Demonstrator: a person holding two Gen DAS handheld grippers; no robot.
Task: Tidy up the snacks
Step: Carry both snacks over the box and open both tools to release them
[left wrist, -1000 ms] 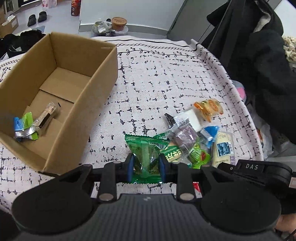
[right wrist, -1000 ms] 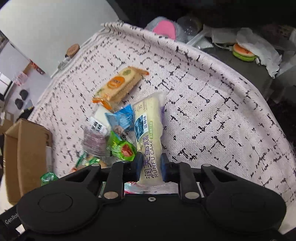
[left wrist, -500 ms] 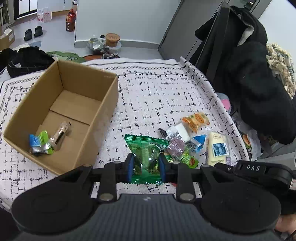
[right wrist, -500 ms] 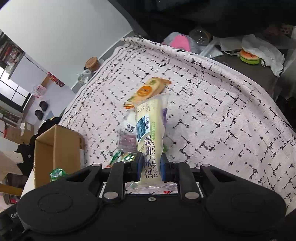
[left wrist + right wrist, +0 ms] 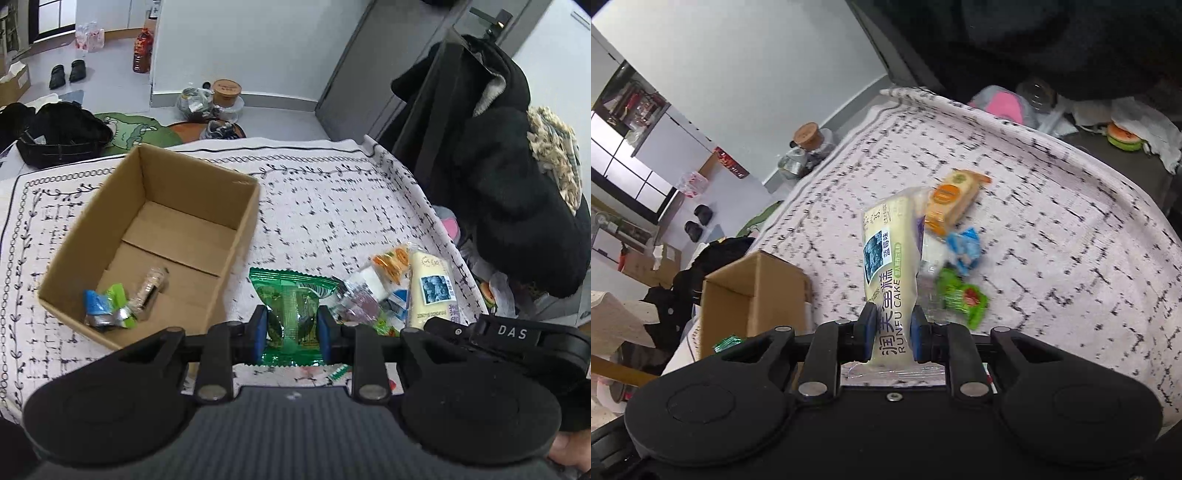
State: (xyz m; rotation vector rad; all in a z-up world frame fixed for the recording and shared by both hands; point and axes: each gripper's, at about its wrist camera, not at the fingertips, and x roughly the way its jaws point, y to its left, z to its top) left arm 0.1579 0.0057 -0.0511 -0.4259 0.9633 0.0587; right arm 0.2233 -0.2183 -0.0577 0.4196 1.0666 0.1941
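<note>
My left gripper (image 5: 291, 328) is shut on a green snack packet (image 5: 291, 306) and holds it above the table, right of the open cardboard box (image 5: 236, 236). The box holds a blue-green wrapper (image 5: 105, 304) and a clear-wrapped bar (image 5: 149, 288). My right gripper (image 5: 893, 330) is shut on a cream Runfu cake pack (image 5: 890, 254), lifted above the pile; the pack also shows in the left wrist view (image 5: 432, 288). On the cloth lie an orange packet (image 5: 955, 203), a blue wrapper (image 5: 966, 245) and a green candy (image 5: 962, 299). The box shows at the left (image 5: 753, 288).
The table carries a white cloth with black dashes (image 5: 325, 199). A black coat (image 5: 509, 177) hangs at the right edge. Jars (image 5: 225, 92) and bags (image 5: 59, 133) lie on the floor behind the table. A pink item (image 5: 1001, 103) sits beyond the far edge.
Both grippers have risen well above the table with their packs. The cake pack has come off the pile and now hangs over it. The views have widened.
</note>
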